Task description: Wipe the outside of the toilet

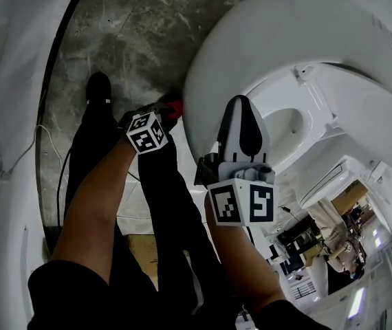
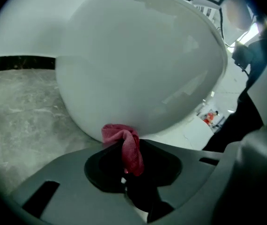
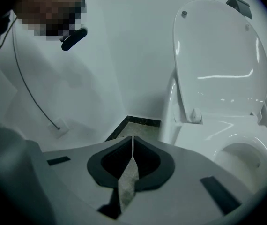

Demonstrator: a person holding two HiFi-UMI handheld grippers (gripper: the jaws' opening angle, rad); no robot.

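Note:
The white toilet point(image 1: 251, 53) fills the upper right of the head view, its lid point(image 3: 218, 64) raised and the bowl point(image 3: 243, 158) open. My left gripper point(image 1: 167, 113) is shut on a red cloth point(image 1: 175, 106), low against the front of the bowl's outer wall. In the left gripper view the cloth point(image 2: 123, 146) bunches out of the jaws and touches the rounded underside of the bowl point(image 2: 138, 64). My right gripper point(image 1: 241, 126) hovers over the near rim, apart from the toilet. Its jaws point(image 3: 132, 142) are shut with nothing between them.
Grey stone floor point(image 1: 134, 33) lies left of the toilet, edged by a dark skirting and white wall point(image 1: 10, 81). A thin cable point(image 1: 41, 139) runs down that wall to a small box point(image 3: 58, 125). The person's black trousers and shoe point(image 1: 98, 88) stand beside the bowl.

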